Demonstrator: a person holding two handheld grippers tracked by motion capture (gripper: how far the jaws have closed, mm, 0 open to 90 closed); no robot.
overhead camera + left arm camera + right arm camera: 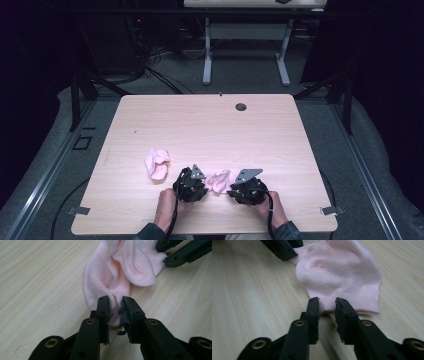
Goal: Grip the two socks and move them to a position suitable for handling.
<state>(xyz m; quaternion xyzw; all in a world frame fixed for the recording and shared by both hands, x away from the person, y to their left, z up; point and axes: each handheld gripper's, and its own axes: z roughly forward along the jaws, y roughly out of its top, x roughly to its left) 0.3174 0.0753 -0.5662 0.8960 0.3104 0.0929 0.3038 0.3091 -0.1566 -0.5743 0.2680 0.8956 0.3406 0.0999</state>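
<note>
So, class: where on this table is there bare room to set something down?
The whole far half up to the hole, and both side margins. It is crowded at the near edge: one sock left, another sock between the claws.

Wooden table [210, 125], pale grain, rounded corners; round cable hole [241, 107] near its far edge, right of centre; small metal brackets at the near left [78, 210] and near right [331, 210] corners; grey carpet floor [240, 82] all around; metal rails along the floor at left [45, 170] and right [370, 175]; square outline [82, 143] marked on the floor left of the table; second table [247, 30] with white legs beyond; tangle of black cables [150, 70] left of it; dark curtain [385, 75] at right.
</note>
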